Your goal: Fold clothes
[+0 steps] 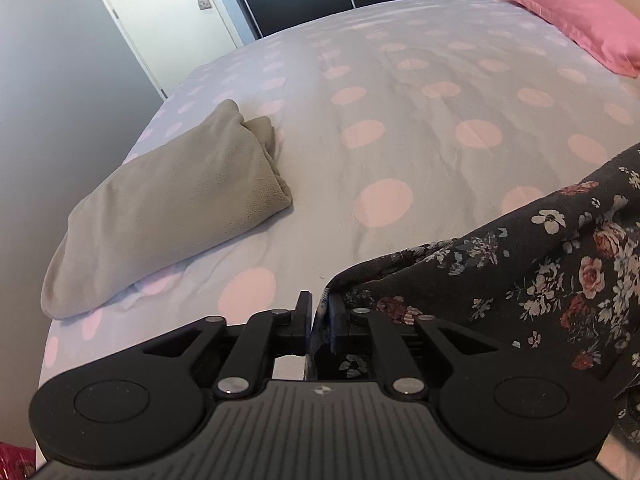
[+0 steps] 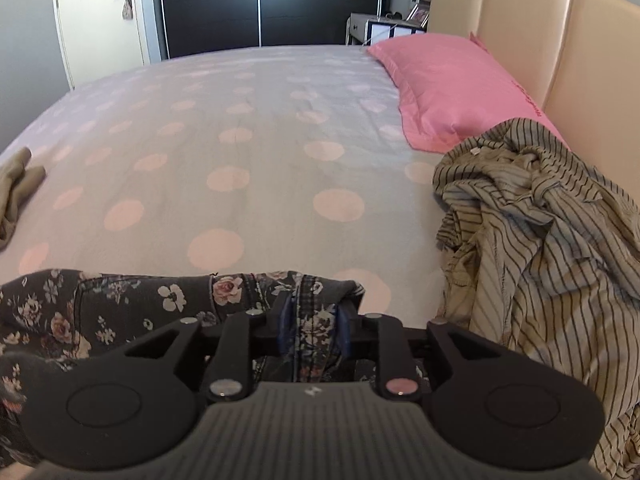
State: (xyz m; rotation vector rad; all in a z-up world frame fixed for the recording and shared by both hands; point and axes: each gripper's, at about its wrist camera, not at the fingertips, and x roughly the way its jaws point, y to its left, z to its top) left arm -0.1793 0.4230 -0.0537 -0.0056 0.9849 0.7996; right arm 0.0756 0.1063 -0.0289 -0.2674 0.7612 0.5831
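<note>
- The left hand-held gripper (image 1: 319, 312) has its jaws close together, with only a thin gap. An edge of the dark floral garment (image 1: 520, 280) lies in that gap, but I cannot tell if the pads really press it.
- The right hand-held gripper (image 2: 310, 320) has its jaws spread wider, and a bunch of the same floral cloth sits between them. It looks loose, not pinched.
- The floral garment lies at the near edge of the bed (image 1: 400, 100), between the two grippers.
- Risk: if the grip is as slack as it seems, the cloth may slip out when lifted, and the fold would fall apart.
- Risk: the garment is at the mattress edge, so a dropped part may slide to the floor.
- Risk: the striped shirt (image 2: 540, 220) lies crumpled just beside the right gripper and may be caught together.
- The folded beige fleece (image 1: 172, 208) lies well apart on the left.
- Writing: a small red line on the pink pillow (image 2: 452, 84) is too small to read. No brand is legible.
</note>
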